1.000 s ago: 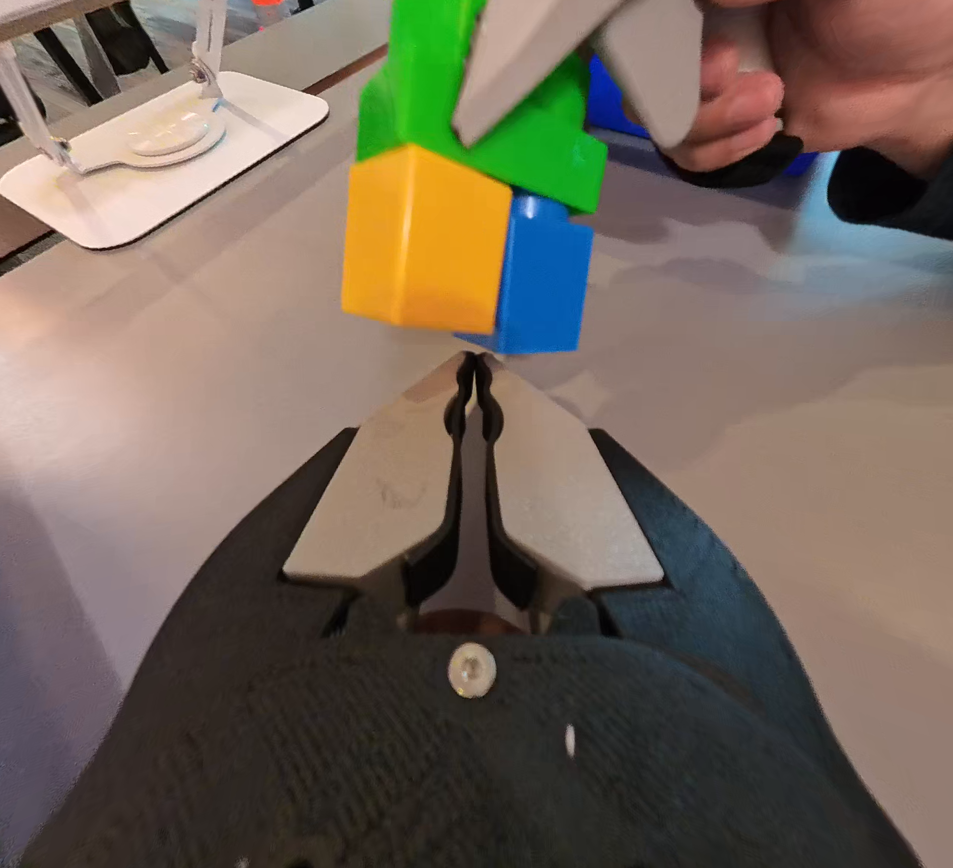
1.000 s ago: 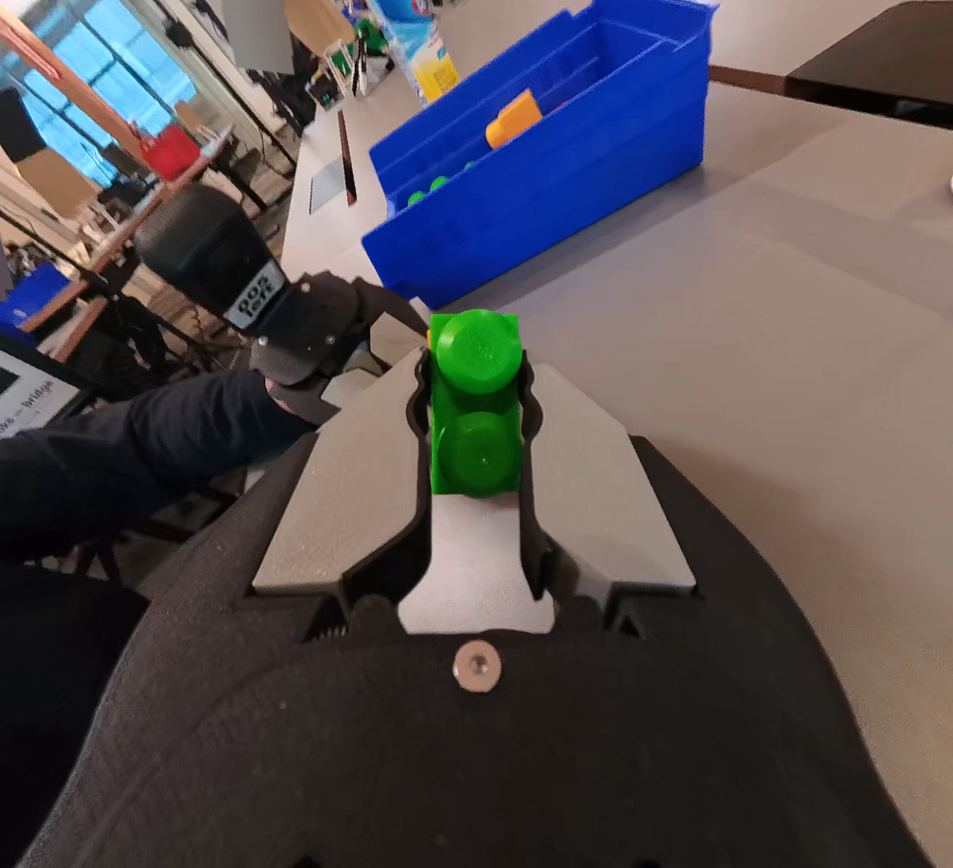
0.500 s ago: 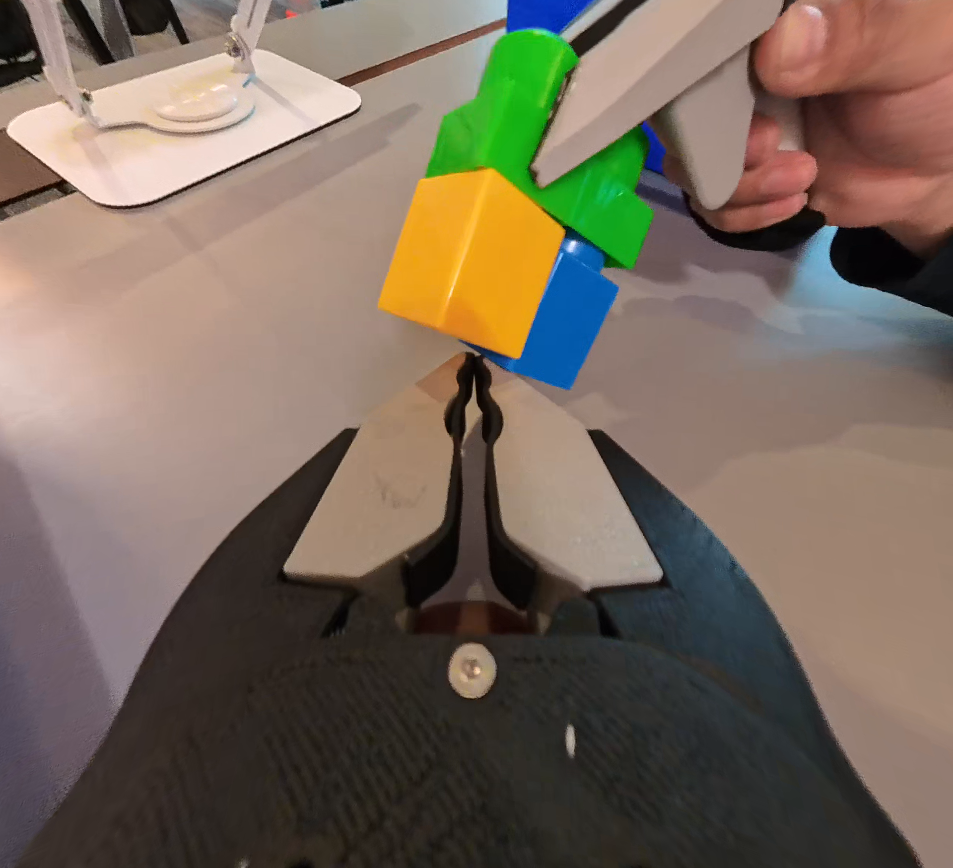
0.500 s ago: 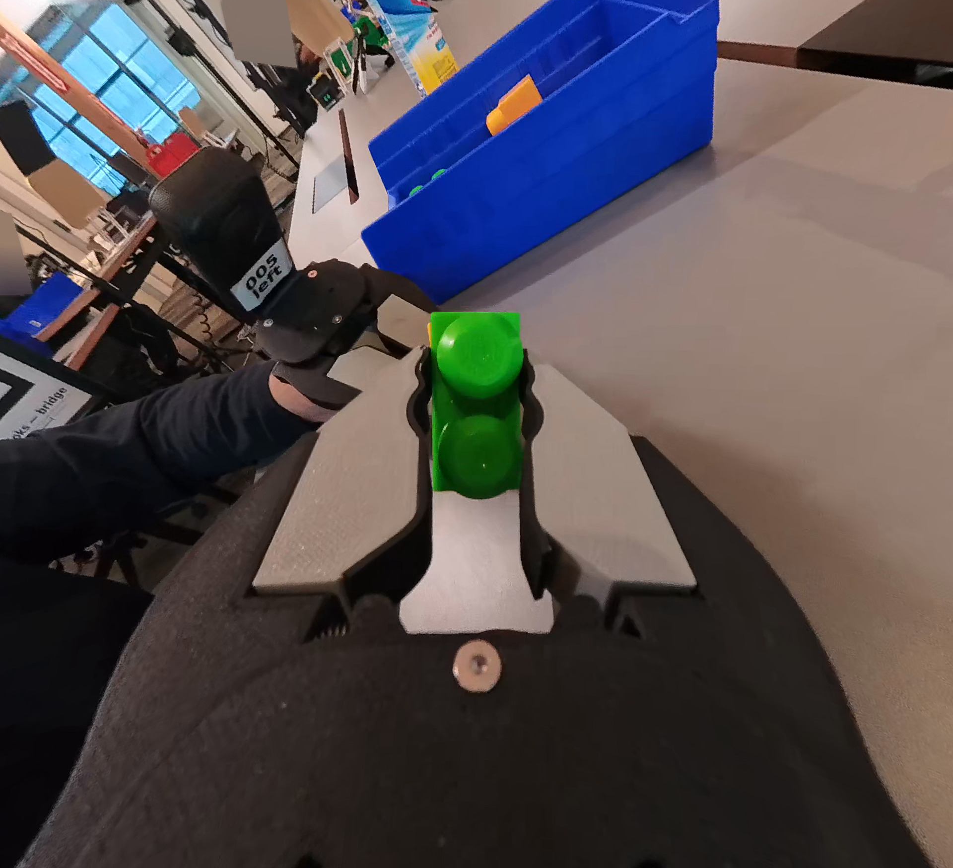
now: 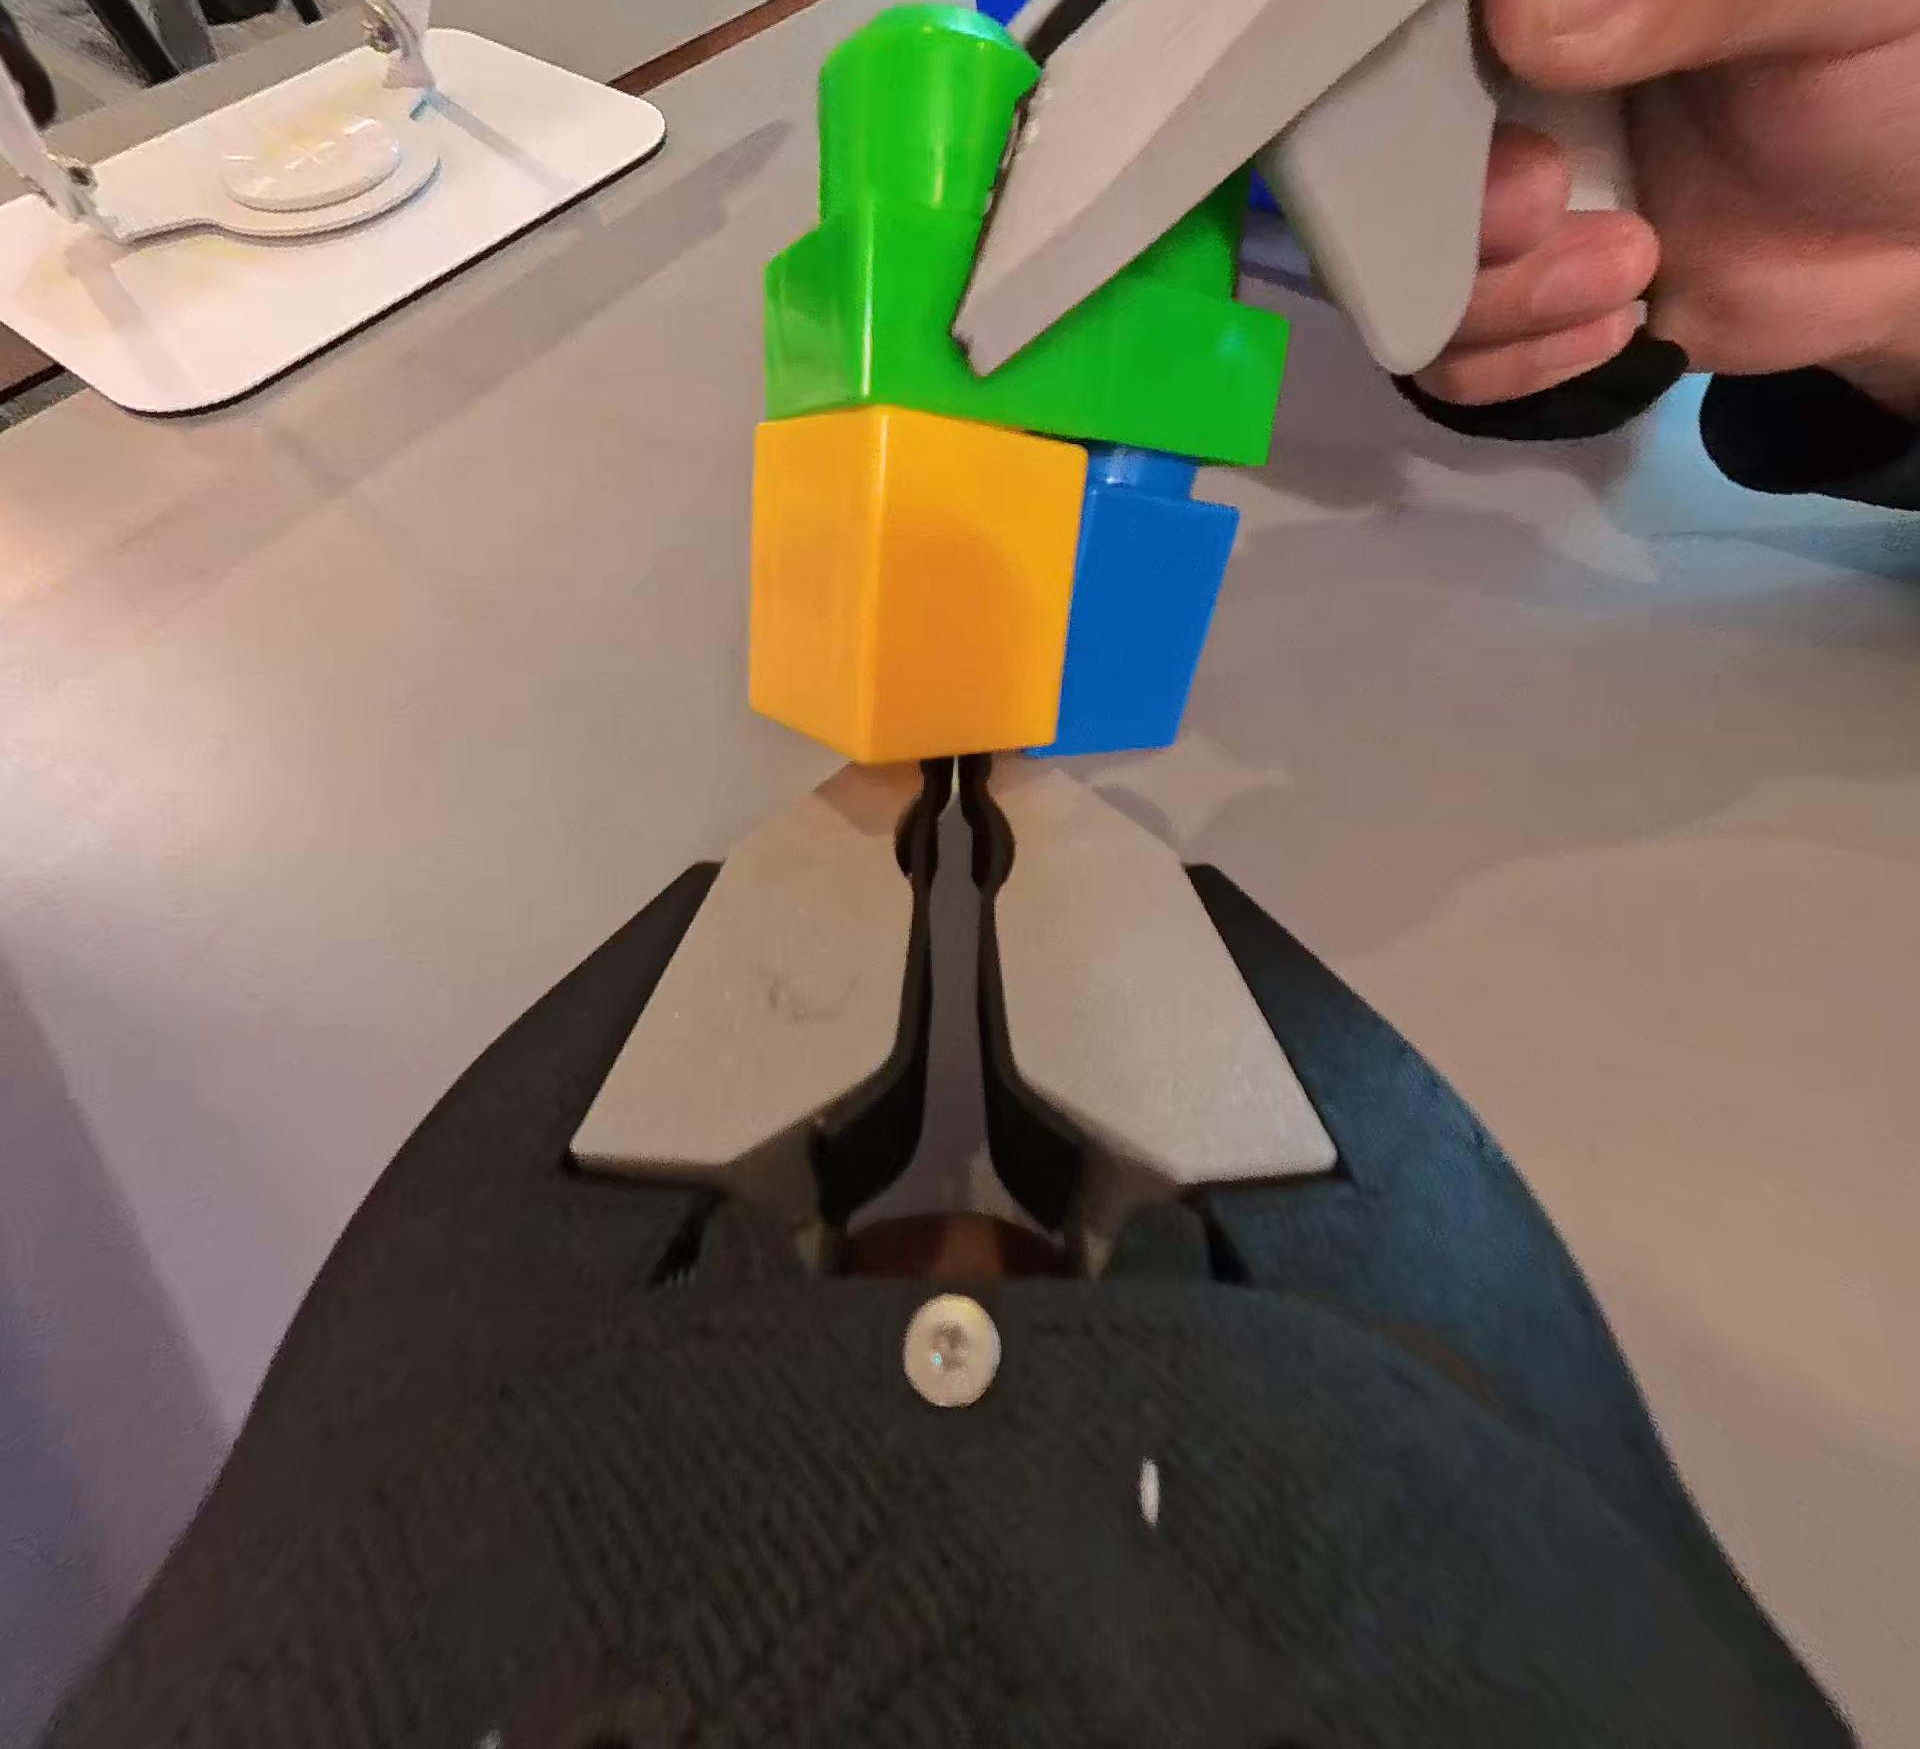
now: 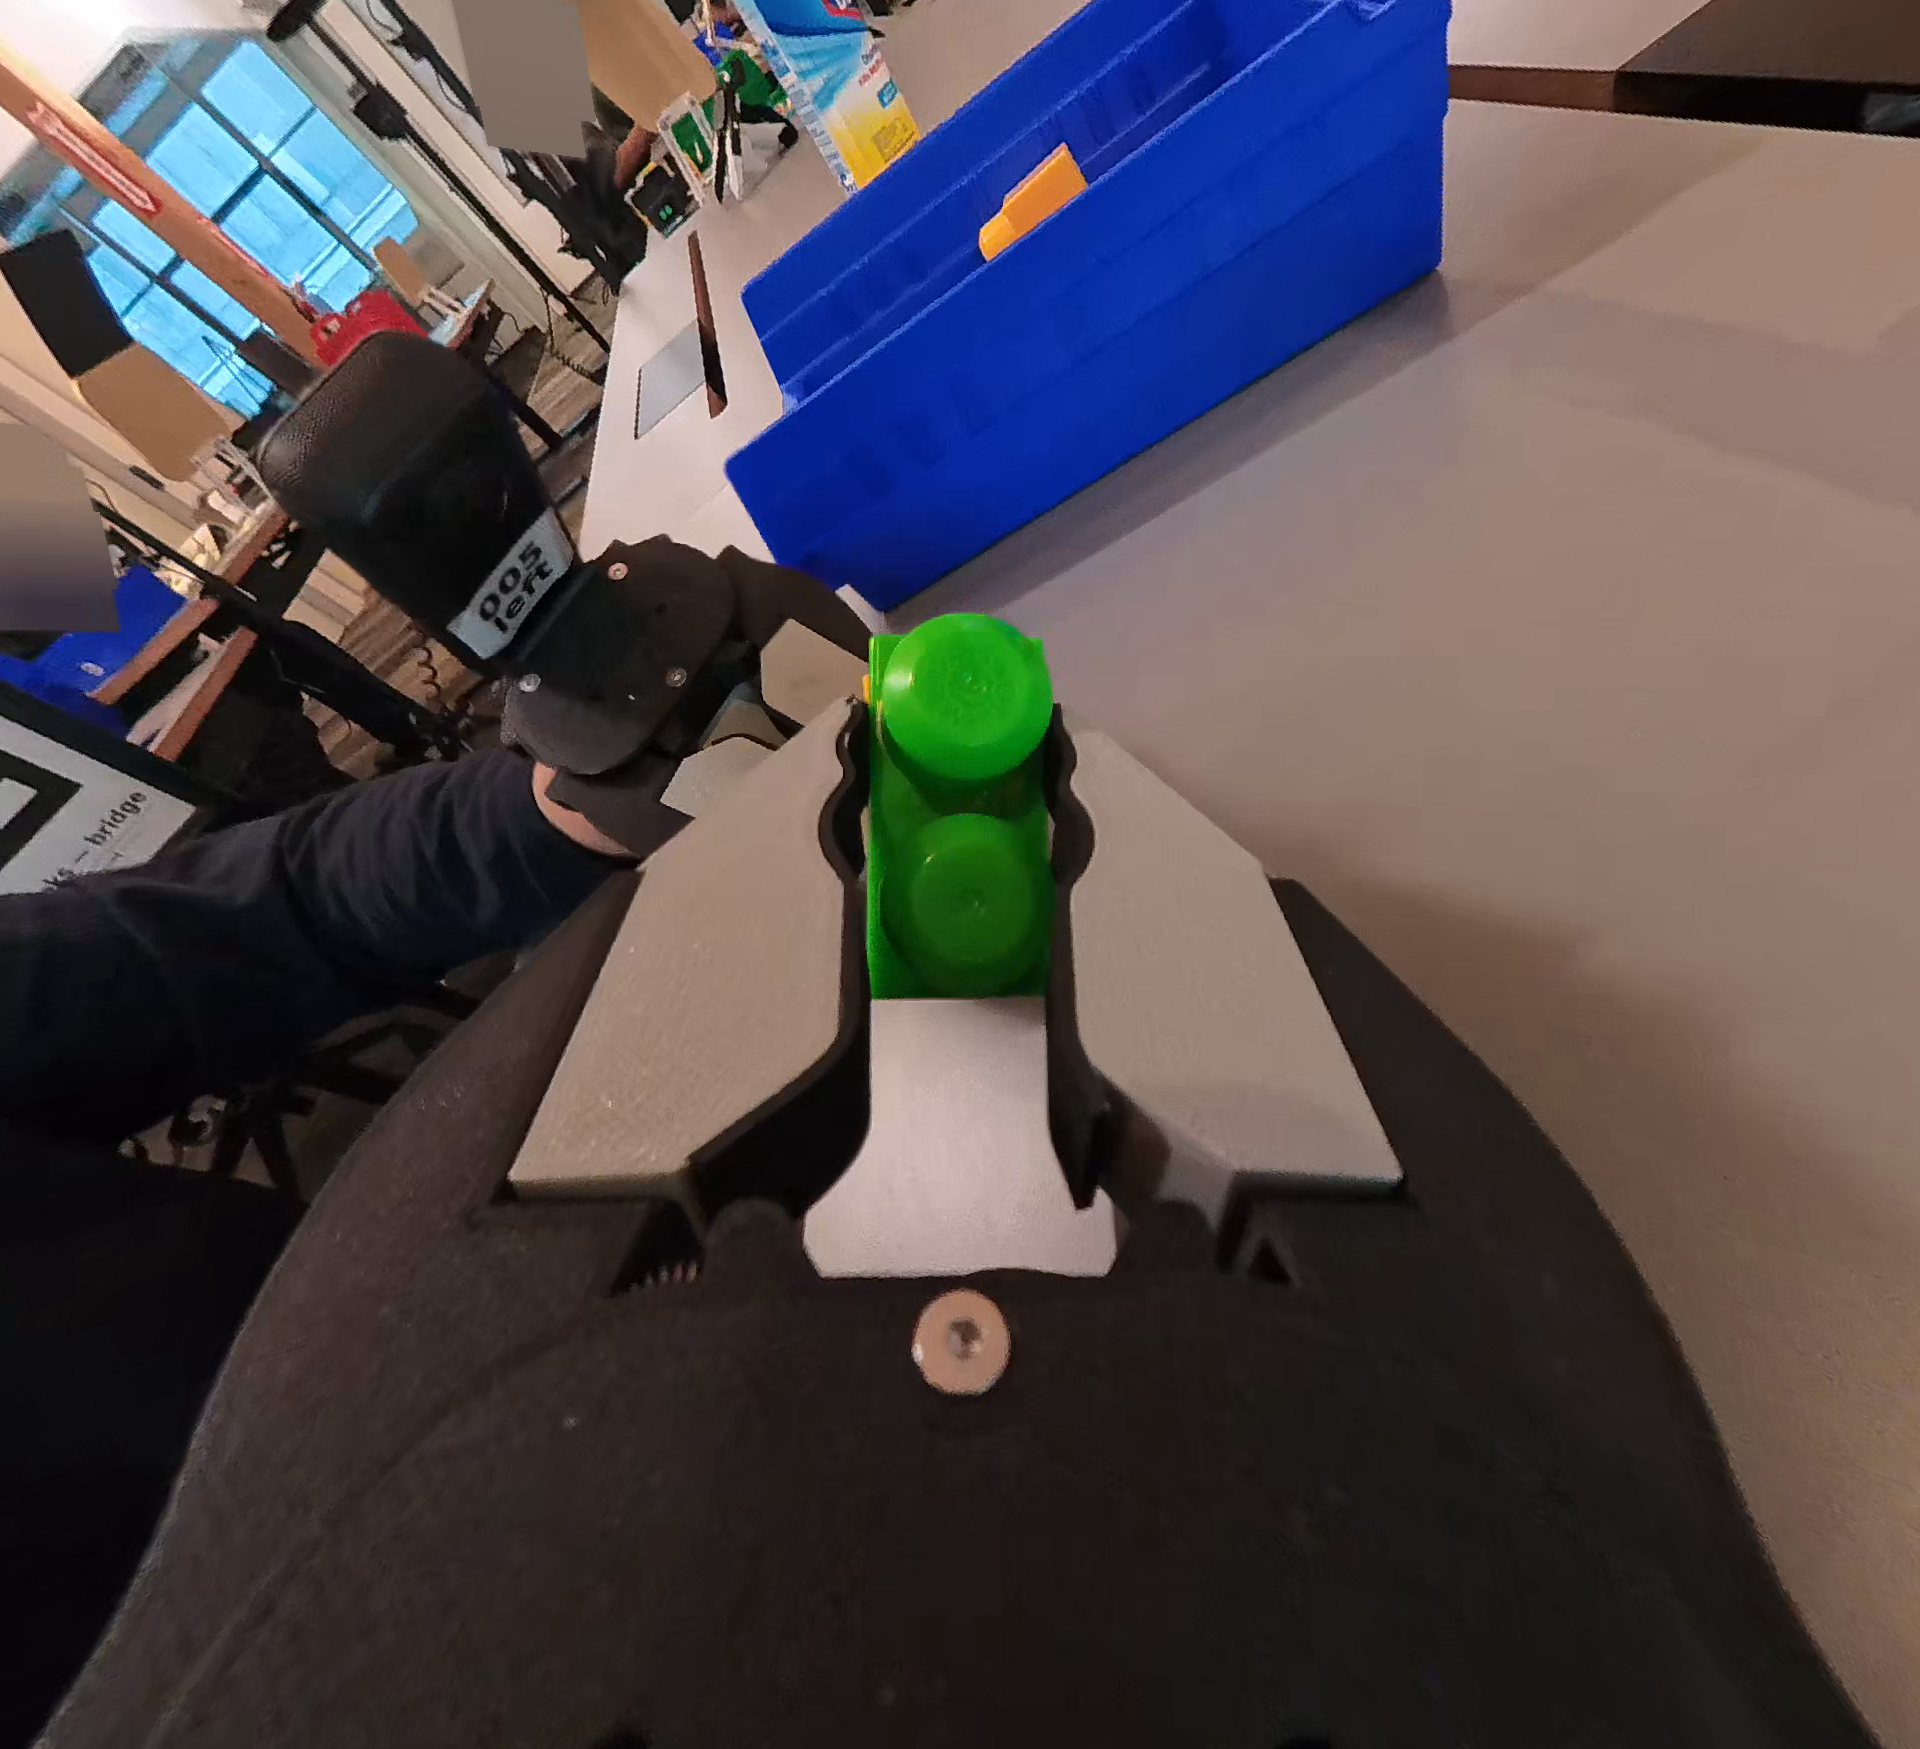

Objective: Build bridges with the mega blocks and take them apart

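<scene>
A small bridge shows in the left wrist view: a green block (image 5: 1101,380) sits across an orange block (image 5: 904,577) and a blue block (image 5: 1132,619). My right gripper (image 6: 956,733) is shut on the green block (image 6: 961,816) and holds the whole bridge above the grey table (image 5: 416,660). It also shows in the left wrist view (image 5: 1143,141), coming from the upper right with a hand on it. My left gripper (image 5: 954,774) is shut and empty. Its tips sit just under the orange block's lower edge. I cannot tell whether they touch.
A blue bin (image 6: 1143,369) stands farther back on the table with an orange block (image 6: 1034,203) in it. A white stand base (image 5: 312,193) is at the back left. A wipes canister (image 6: 821,68) stands behind the bin. The table edge runs along the left in the right wrist view. My right fingertips sit around 7 centimetres from my left ones.
The bridge was tilted half a second ago and now hangs upright again. It sits closer to the left gripper's tips. Both grippers stayed shut.
</scene>
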A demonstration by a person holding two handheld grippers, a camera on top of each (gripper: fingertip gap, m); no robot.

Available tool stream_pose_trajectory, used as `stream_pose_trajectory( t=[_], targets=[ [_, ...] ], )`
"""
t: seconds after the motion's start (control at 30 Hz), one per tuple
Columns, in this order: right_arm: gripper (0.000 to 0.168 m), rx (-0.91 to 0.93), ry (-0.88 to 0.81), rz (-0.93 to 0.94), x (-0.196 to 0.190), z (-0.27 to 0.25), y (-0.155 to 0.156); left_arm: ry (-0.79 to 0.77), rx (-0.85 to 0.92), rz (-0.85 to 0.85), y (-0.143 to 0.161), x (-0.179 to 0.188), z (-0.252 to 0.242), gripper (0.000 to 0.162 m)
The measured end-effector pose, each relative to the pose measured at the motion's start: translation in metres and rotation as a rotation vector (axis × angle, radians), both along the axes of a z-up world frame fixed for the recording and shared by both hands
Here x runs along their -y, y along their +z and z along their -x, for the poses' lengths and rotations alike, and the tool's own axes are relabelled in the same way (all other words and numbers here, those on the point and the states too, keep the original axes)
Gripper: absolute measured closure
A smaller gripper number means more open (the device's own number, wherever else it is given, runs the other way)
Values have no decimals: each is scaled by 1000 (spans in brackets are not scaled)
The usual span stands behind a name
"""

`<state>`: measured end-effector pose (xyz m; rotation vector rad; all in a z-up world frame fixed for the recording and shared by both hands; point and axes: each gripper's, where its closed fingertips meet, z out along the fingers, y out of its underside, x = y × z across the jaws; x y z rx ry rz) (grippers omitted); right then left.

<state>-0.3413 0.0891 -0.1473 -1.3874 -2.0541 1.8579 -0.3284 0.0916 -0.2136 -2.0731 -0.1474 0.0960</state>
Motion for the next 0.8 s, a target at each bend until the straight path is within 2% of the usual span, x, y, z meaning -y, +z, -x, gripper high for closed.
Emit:
stream_pose_trajectory(
  t=[0.2, 0.3, 0.47, 0.53, 0.6, 0.67, 0.8],
  targets=[
    [137, -2, 15, -42, -7, 2, 4, -32, 34, 50, -8, 7, -2, 162],
    [138, 11, 40, -169, -15, -1, 0, -61, 28, 74, -11, 17, 0, 162],
    [137, 27, 146, -332, -14, -15, -5, -153, 61, -41, 13, 23, -3, 162],
    [137, 23, 205, -361, -8, -21, -6, -223, 103, -115, 26, 22, -14, 142],
    [137, 12, 260, -380, -1, -27, -7, -291, 171, -164, 33, 21, -26, 135],
    [137, 12, 306, -389, 6, -33, -9, -321, 215, -178, 35, 20, -30, 119],
    [137, 16, 377, -384, 18, -41, -13, -383, 257, -220, 41, 21, -38, 116]
  ],
)
